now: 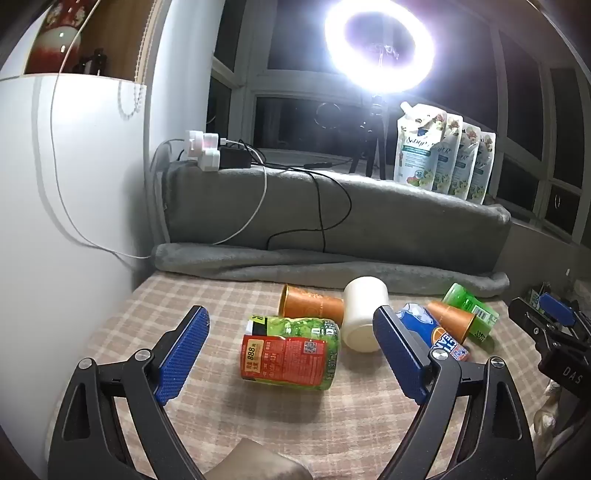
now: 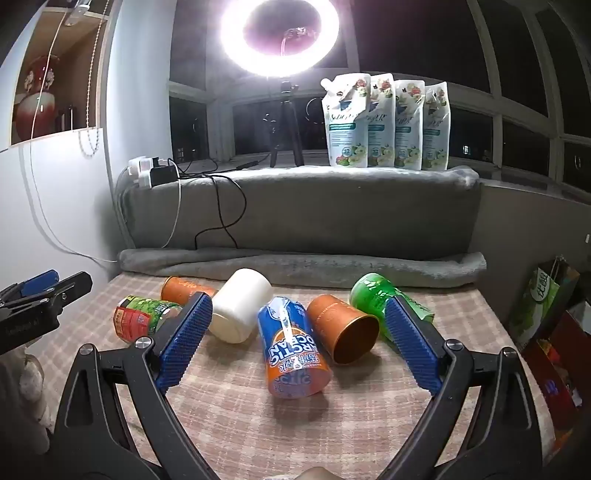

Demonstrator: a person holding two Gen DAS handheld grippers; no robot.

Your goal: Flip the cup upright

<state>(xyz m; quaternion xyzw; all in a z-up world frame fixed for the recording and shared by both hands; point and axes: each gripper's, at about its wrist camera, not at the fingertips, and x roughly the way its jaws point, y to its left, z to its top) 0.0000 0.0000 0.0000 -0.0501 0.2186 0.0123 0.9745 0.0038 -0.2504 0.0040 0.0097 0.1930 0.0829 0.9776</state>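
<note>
Several cups lie on their sides on a checked cloth (image 1: 295, 424). A red and green cup (image 1: 290, 352) lies between the fingers of my open left gripper (image 1: 291, 325). Behind it are an orange cup (image 1: 314, 304), a white cup (image 1: 364, 314), a blue and orange cup (image 1: 432, 332), a second orange cup (image 1: 452, 319) and a green cup (image 1: 471, 308). My open right gripper (image 2: 299, 325) frames the blue and orange cup (image 2: 291, 350) and the orange cup (image 2: 343, 328) with its mouth toward me. The white cup (image 2: 240, 306) and green cup (image 2: 373, 295) lie at either side.
A grey blanket (image 2: 295, 218) covers the ledge behind the cloth, with cables and a power strip (image 2: 151, 173) on it. Several refill pouches (image 2: 384, 122) and a ring light (image 2: 280, 33) stand behind. A white wall is at the left; bags (image 2: 543, 314) sit at the right.
</note>
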